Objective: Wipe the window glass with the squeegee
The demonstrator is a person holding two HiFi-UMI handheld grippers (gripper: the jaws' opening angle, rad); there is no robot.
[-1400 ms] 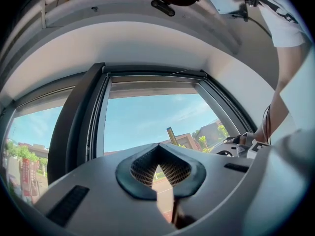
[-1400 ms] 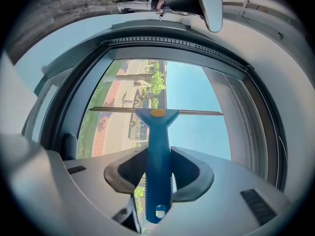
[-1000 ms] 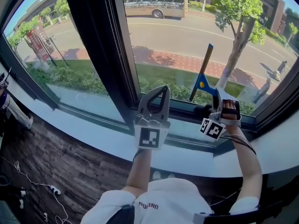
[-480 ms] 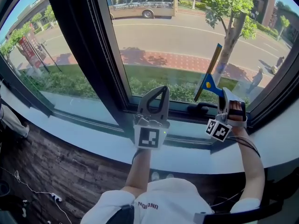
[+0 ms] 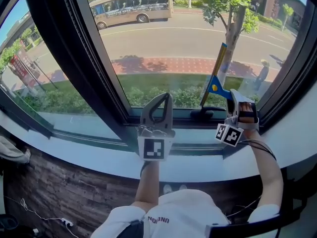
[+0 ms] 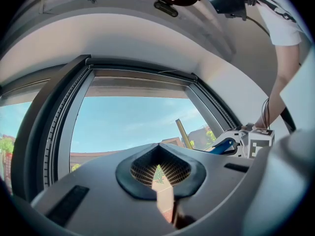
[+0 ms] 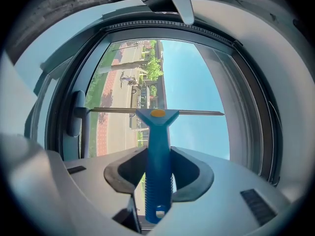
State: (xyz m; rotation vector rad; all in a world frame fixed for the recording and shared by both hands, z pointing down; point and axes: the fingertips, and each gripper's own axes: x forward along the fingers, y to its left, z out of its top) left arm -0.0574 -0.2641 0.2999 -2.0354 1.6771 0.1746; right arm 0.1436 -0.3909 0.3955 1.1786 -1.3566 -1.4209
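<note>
Two grippers are up at the window glass [image 5: 163, 43]. Right gripper [image 5: 233, 100]: fingers clamped on the blue handle of the squeegee [image 5: 216, 87]. Blade stands near upright, slightly tilted, at the pane's lower right, lower end just above the black window latch [image 5: 202, 114]. Glass contact: can't tell. Left gripper [image 5: 163, 99]: fingers closed together, nothing between them, above the sill [image 5: 89, 148], left of the squeegee.
</note>
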